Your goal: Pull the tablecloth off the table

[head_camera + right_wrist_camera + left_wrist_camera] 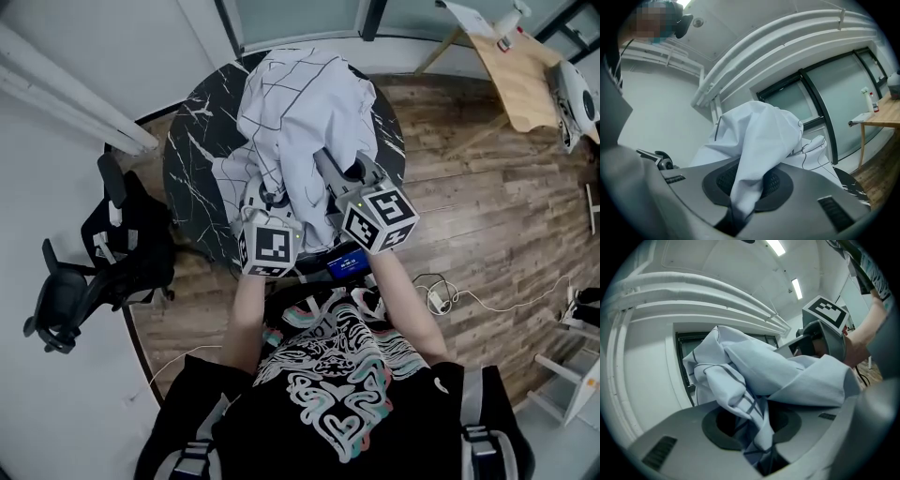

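A white tablecloth [298,112] with thin dark grid lines is bunched up over the round black marble table [192,150]. My left gripper [267,202] is shut on a fold of the cloth [750,394] at the near edge of the table. Beside it, my right gripper [349,178] is shut on another fold of the cloth [750,159]. Both grippers hold the cloth raised, and it rises in a heap between and beyond them. Much of the tabletop on the left and right shows bare.
A black office chair [103,253] stands left of the table. A wooden table [520,75] with small things on it is at the back right. A cable and power strip [441,298] lie on the wooden floor at the right.
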{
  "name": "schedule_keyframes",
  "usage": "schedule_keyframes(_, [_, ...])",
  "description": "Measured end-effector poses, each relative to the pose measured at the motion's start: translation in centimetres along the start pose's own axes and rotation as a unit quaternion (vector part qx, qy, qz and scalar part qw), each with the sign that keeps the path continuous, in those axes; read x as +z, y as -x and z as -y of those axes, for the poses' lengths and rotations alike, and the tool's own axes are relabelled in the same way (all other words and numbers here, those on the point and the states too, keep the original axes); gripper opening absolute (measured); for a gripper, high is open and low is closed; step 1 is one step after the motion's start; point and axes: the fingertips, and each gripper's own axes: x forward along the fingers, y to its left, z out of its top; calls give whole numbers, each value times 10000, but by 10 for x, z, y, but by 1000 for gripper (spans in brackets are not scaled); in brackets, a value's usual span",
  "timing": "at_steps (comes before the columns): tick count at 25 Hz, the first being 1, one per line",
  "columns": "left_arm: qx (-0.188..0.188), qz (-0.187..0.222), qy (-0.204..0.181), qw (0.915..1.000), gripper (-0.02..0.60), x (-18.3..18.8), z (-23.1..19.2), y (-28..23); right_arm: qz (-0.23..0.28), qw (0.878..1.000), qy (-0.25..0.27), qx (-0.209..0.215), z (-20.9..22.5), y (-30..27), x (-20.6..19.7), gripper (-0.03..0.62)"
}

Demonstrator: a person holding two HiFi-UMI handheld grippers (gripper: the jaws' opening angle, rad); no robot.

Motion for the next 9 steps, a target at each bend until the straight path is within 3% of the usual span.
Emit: schedule_keyframes(9, [-78,-23,62,9999,124,-2,3,-3,-64,10000,-18,-42,3,1,-2,67])
